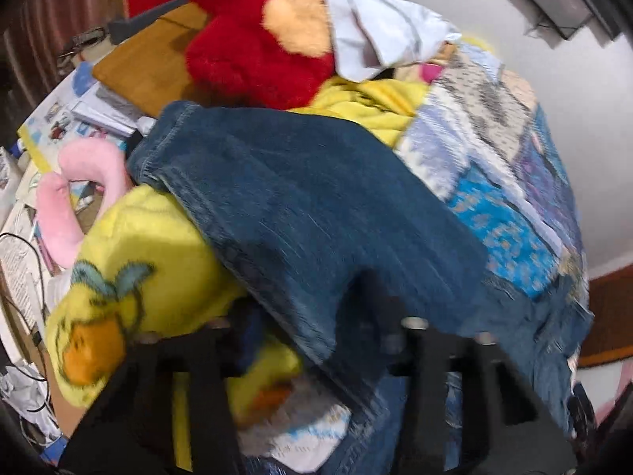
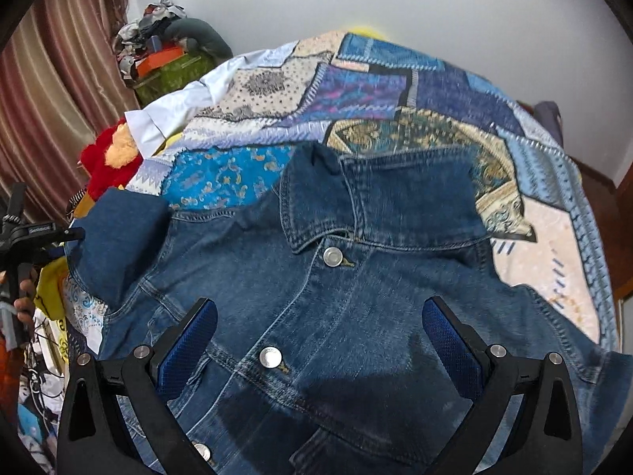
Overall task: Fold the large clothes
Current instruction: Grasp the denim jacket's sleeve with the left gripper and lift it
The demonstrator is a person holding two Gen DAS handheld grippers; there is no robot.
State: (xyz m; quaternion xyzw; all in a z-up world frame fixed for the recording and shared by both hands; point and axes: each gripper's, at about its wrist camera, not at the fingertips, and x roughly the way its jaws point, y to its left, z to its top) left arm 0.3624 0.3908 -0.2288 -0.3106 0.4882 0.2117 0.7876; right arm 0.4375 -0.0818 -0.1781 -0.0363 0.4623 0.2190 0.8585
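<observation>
A blue denim jacket (image 2: 356,277) lies front up on a patchwork bedspread (image 2: 395,95), collar away from me, buttons closed. My right gripper (image 2: 320,336) is open just above its chest, one blue-padded finger on each side of the button line. Its left sleeve (image 1: 300,198) stretches across the left wrist view over a yellow plush blanket (image 1: 150,245). My left gripper (image 1: 312,356) is blurred and partly covered by denim; its jaws stand apart, and I cannot tell whether they hold the sleeve. The left gripper also shows at the left edge of the right wrist view (image 2: 23,245).
A red plush toy (image 1: 253,43), a white shirt (image 1: 379,31) and a pink neck pillow (image 1: 75,198) lie beside the bed. Papers, books and cables clutter the left side. A curtain (image 2: 51,99) hangs at left; a pile of bags (image 2: 166,55) stands at the wall.
</observation>
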